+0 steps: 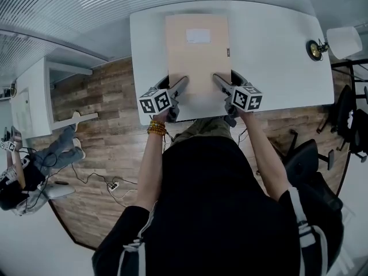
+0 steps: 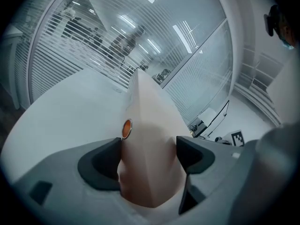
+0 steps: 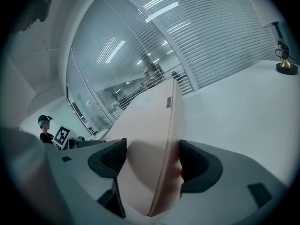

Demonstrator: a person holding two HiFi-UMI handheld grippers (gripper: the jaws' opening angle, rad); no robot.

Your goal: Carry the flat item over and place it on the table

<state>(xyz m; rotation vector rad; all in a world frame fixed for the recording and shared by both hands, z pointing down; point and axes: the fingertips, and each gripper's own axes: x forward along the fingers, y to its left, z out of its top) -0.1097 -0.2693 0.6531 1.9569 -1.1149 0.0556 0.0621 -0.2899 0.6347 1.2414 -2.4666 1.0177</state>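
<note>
In the upper middle of the head view, the flat beige folder [image 1: 198, 53] is lying over the white table [image 1: 276, 50]. Your left gripper [image 1: 184, 81] and right gripper [image 1: 217, 78] are each pinching a near corner. It is looking light and bendy, so hold both edges.

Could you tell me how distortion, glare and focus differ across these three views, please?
Head view: evenly lit and sharp, though the fisheye bows the white table. Left gripper view: dark vignetted corners, the beige folder soft up close, ceiling lights streaking across the glass wall. Right gripper view: same vignette, blinds curved by the lens, folder edge fairly crisp.
</note>
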